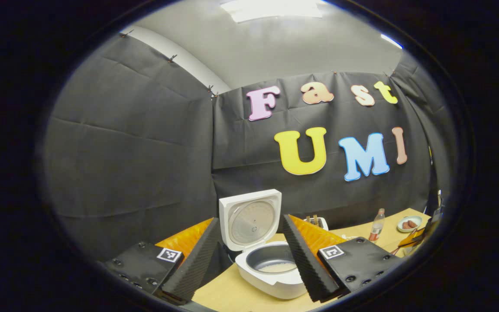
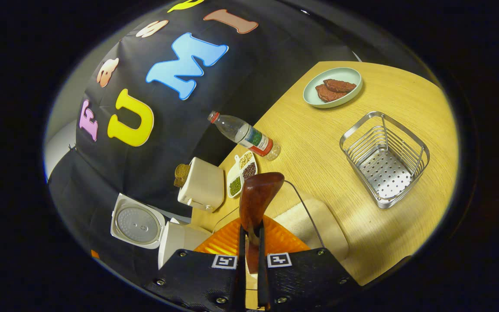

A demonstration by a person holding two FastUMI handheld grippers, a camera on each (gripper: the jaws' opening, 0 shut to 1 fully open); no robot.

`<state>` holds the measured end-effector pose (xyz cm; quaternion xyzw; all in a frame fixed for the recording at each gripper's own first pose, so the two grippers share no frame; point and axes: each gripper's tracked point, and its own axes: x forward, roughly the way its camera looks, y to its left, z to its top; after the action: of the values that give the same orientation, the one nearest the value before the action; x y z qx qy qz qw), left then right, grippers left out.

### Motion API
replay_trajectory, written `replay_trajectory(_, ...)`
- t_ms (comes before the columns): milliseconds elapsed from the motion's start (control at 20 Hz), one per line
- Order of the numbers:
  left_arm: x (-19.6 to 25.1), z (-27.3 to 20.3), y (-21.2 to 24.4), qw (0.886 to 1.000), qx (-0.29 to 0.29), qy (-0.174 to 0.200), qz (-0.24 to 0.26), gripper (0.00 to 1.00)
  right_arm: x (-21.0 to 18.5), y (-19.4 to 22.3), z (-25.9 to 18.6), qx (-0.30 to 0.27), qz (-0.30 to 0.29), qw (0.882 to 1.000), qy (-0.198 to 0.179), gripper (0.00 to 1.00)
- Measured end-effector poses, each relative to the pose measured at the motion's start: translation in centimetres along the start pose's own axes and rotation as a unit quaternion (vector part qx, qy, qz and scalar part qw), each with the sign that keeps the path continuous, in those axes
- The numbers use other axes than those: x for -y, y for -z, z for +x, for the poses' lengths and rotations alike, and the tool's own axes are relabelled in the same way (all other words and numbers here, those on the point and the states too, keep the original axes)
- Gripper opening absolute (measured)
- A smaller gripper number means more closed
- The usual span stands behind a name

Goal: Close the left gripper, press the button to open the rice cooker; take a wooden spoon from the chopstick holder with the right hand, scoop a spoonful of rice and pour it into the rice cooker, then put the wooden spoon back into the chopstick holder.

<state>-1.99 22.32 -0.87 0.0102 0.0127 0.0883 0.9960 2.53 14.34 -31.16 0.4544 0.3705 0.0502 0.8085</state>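
In the left gripper view, the left gripper (image 1: 249,260) has its jaws apart, framing the rice cooker (image 1: 271,264), lid up, on the surface (image 1: 228,294). In the right gripper view, the right gripper (image 2: 251,242) clamps the wooden spoon (image 2: 258,197); the wire holder (image 2: 383,158) stands well apart at right.

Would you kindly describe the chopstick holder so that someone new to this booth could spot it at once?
Start from the wooden table in the right gripper view, then look past the green plate of brownish pieces. The chopstick holder stands apart from it on bare tabletop. It is the one shiny wire basket, with a perforated metal bottom and nothing inside.
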Motion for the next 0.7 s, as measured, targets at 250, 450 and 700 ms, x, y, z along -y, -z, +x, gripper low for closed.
replay_trajectory(250,0.1,0.4,-0.6,1.000,0.008,0.003,0.007,0.99,-3.1,-1.6,-0.7,0.001,0.060,0.997,-0.052,0.11)
replay_trajectory(450,-0.6,0.3,-1.1,1.000,0.013,-0.004,-0.003,1.00,-6.4,-1.4,-0.9,-0.010,0.057,0.995,-0.081,0.11)
replay_trajectory(700,-2.0,0.3,0.1,1.000,0.003,-0.014,-0.003,0.99,-11.2,-0.5,0.0,-0.026,0.037,0.992,-0.114,0.11)
